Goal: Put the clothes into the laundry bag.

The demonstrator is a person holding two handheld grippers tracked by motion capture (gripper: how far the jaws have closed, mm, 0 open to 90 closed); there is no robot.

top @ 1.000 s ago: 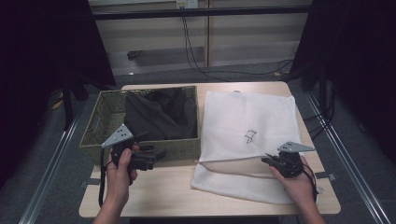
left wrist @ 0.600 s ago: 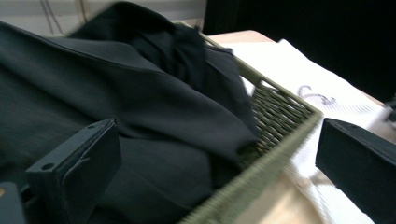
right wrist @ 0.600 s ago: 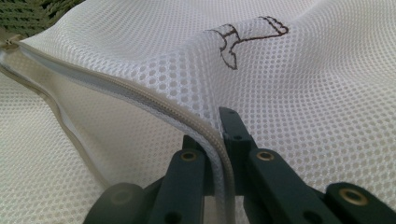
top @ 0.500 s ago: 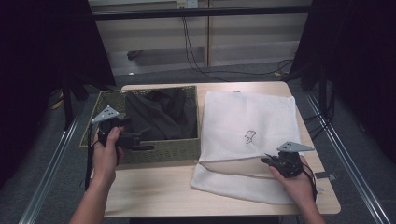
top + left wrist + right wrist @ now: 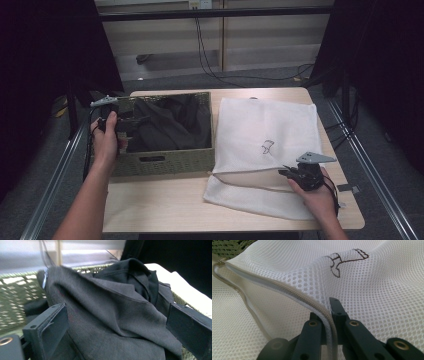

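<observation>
basket point(image 5: 150, 162) bottom buried under the dark clothes point(image 5: 105, 315), jaw tips cut off at the frame edge, mesh bag point(image 5: 374, 302) logo too small to read

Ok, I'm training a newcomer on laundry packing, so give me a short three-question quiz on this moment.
1. True or false: the right gripper is clamped on the zipper edge of the white mesh bag.
2. What lies inside the green basket?
A. white towels
B. dark clothing
C. shoes
3. How do the jaws of the left gripper stand in relation to the dark clothing?

Key
1. True: the jaws are shut on the upper edge of the bag's opening, lifting it off the lower layer.
2. B.
3. Open, one on each side of the cloth, not pressing on it.
</observation>
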